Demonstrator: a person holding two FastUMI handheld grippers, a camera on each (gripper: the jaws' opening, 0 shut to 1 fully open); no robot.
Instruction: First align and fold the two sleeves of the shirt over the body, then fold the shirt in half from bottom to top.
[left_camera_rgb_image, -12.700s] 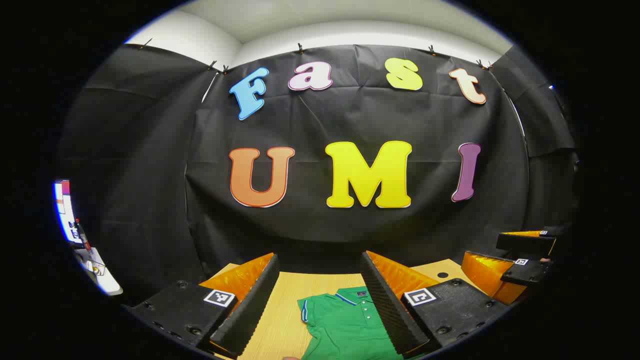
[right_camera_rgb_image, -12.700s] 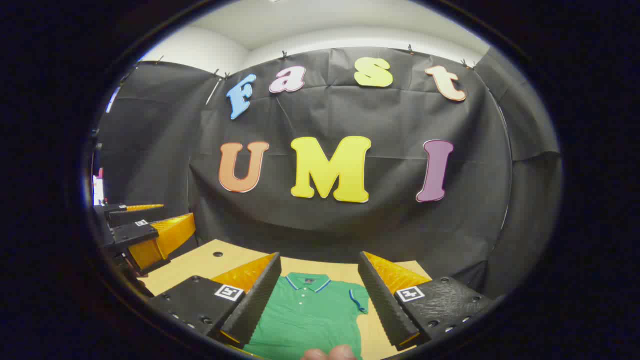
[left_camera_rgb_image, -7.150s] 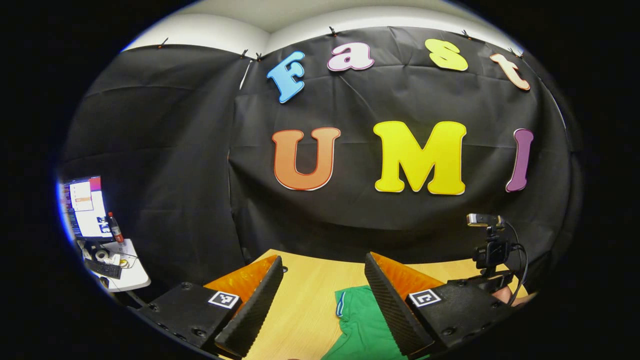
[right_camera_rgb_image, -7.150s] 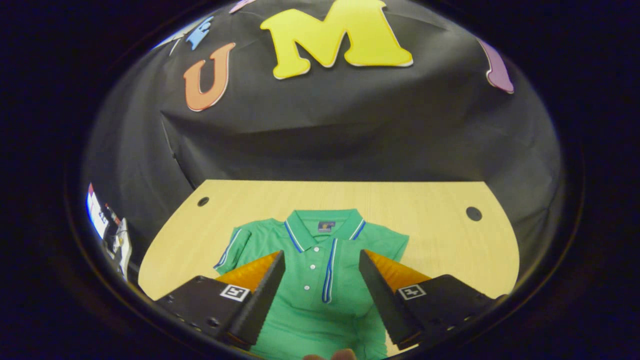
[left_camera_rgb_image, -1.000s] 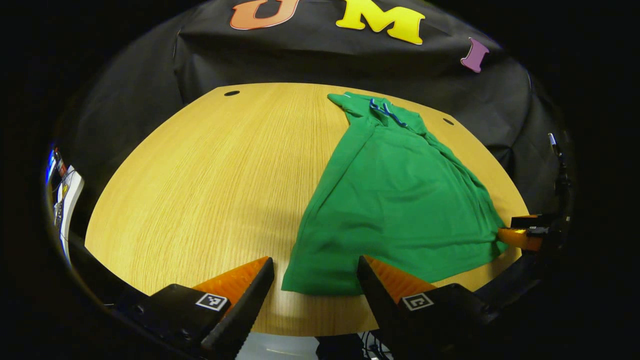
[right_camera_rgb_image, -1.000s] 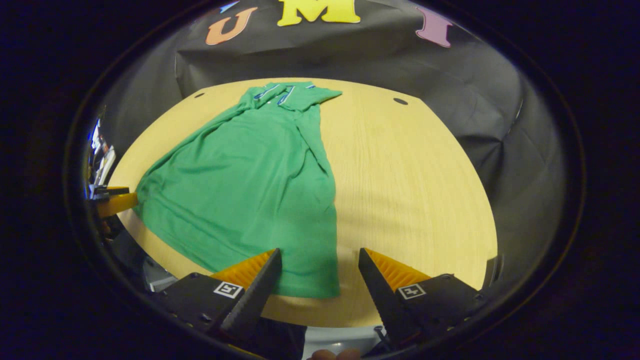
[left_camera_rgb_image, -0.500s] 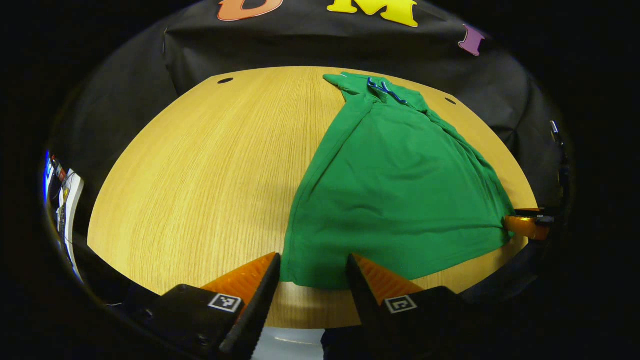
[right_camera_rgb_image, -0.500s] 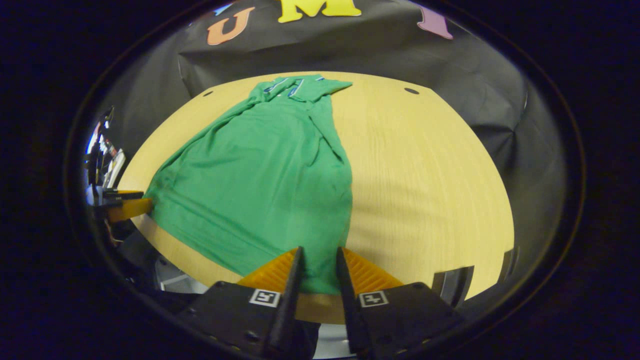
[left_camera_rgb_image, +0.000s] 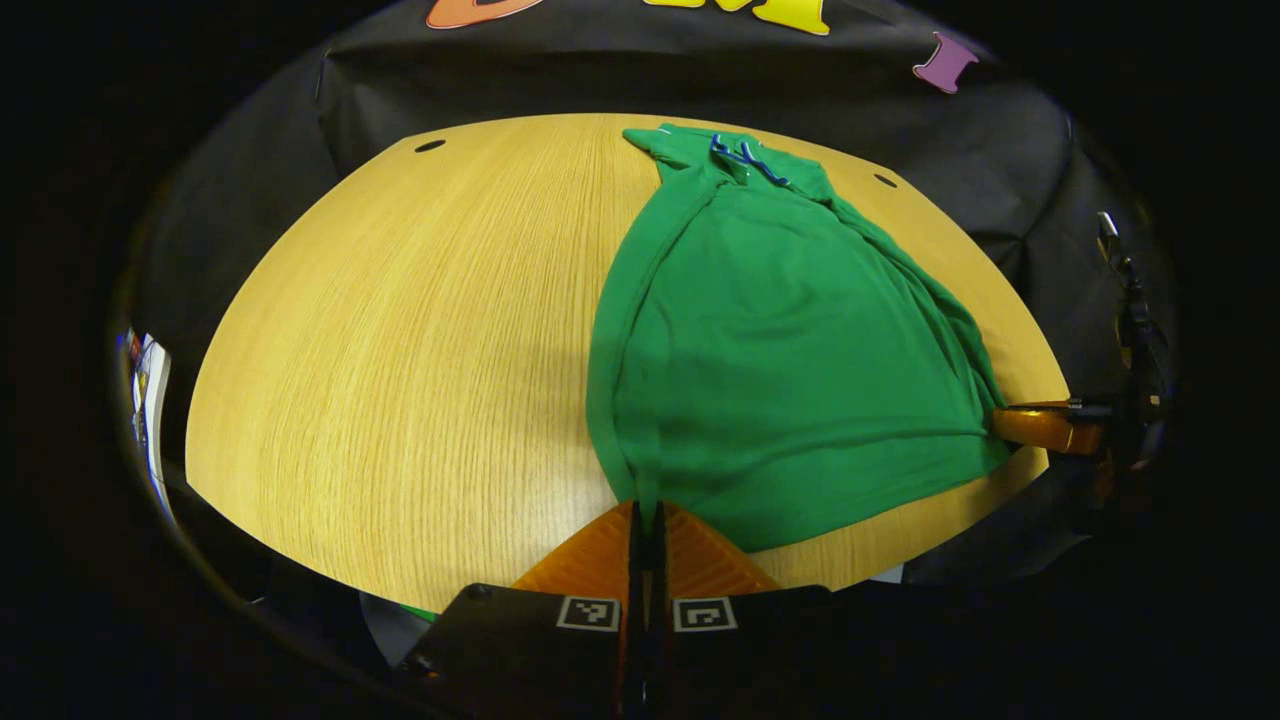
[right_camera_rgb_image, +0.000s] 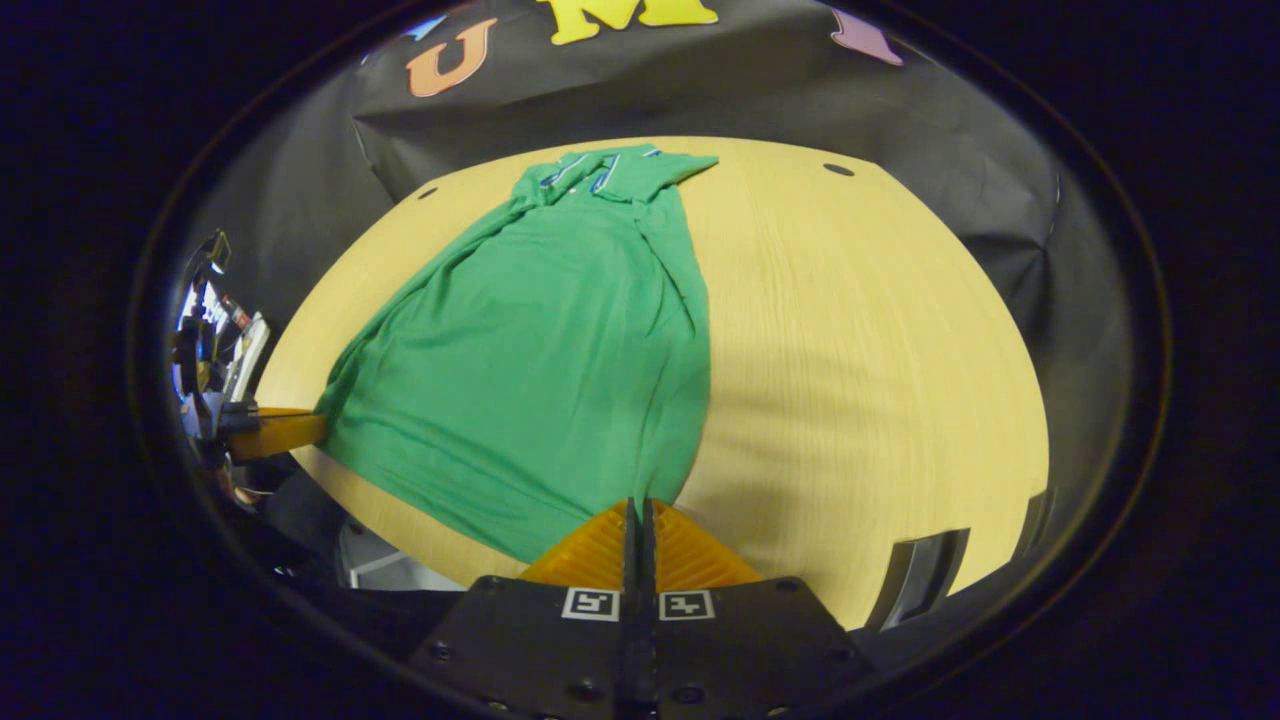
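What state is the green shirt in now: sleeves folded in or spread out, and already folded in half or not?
Sleeves folded in, not yet halved. The shirt lies full length on the table, collar far, with both grippers shut on its bottom corners.

Green shirt (left_camera_rgb_image: 790, 360) flat on table, sleeves folded in (collar far, hem corners pinched).

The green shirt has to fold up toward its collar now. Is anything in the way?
Nothing visible is. Each tool, left and right, is shut on a bottom corner of the green shirt. The fabric up to the collar lies bare, and so does the wooden table beside it.
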